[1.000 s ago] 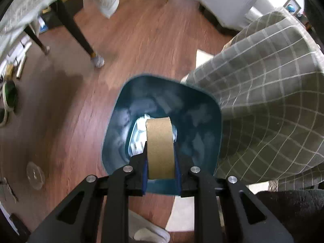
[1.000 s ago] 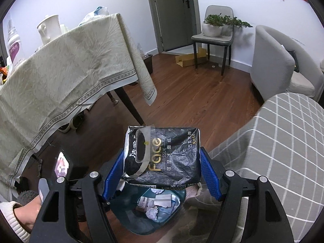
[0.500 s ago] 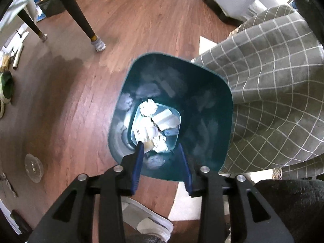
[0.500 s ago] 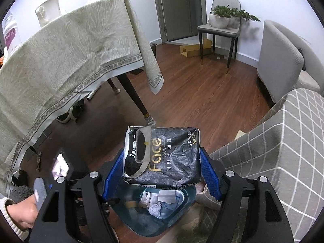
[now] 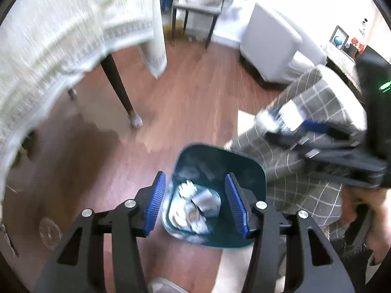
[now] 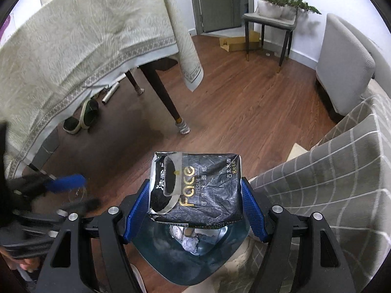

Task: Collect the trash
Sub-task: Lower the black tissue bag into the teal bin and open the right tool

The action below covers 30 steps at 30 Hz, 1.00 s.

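Observation:
A teal bin stands on the wood floor against a checked sofa, with crumpled paper and wrappers at its bottom. My left gripper hangs above the bin, its jaws opening, with nothing between the blue pads. My right gripper is shut on a black tissue pack and holds it above the bin. In the left wrist view the right gripper and its pack show blurred at the right. The left gripper's blue pad shows blurred at the left of the right wrist view.
A table under a pale cloth fills the left, its dark leg close to the bin. Slippers lie under it. The checked sofa is at the right, a grey armchair and a chair with a plant behind.
My left gripper let go of a cardboard tube over the bin, then rose and tilted up with its jaws widening. My right gripper sank toward the bin with the pack.

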Each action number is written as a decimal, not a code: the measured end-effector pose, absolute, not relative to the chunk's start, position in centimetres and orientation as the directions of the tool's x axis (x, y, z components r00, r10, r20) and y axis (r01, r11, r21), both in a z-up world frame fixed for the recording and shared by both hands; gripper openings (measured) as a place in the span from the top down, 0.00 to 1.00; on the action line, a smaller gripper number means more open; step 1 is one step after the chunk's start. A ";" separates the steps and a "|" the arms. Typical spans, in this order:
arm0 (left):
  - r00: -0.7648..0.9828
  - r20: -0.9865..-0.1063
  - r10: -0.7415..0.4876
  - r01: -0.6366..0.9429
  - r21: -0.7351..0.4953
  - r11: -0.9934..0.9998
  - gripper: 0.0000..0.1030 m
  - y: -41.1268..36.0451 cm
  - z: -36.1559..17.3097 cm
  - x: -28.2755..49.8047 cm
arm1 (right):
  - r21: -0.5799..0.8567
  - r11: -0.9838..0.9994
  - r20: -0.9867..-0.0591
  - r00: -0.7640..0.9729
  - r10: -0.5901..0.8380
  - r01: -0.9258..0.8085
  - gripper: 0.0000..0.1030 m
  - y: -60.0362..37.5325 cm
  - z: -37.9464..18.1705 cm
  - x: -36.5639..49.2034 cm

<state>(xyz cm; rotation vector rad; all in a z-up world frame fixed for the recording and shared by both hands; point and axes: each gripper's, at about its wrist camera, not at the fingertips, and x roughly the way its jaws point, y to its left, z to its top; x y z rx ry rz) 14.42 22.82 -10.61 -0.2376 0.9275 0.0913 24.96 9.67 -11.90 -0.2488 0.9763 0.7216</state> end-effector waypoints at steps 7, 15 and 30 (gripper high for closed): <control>0.701 -0.712 0.049 -0.171 -0.101 0.980 0.41 22.3 -7.1 12.5 | 0.101 0.745 -0.865 0.311 0.393 -0.660 0.30 11.4 -15.3 24.7; 0.761 -0.646 0.053 -0.170 -0.119 0.978 0.38 21.9 -4.2 11.3 | 0.079 0.750 -0.914 0.252 0.317 -0.657 0.30 12.7 -19.5 24.5; 0.844 -0.533 0.057 -0.129 -0.099 0.987 0.24 20.4 -0.7 9.2 | 0.019 0.715 -0.964 0.178 0.199 -0.699 0.30 12.8 -24.8 23.3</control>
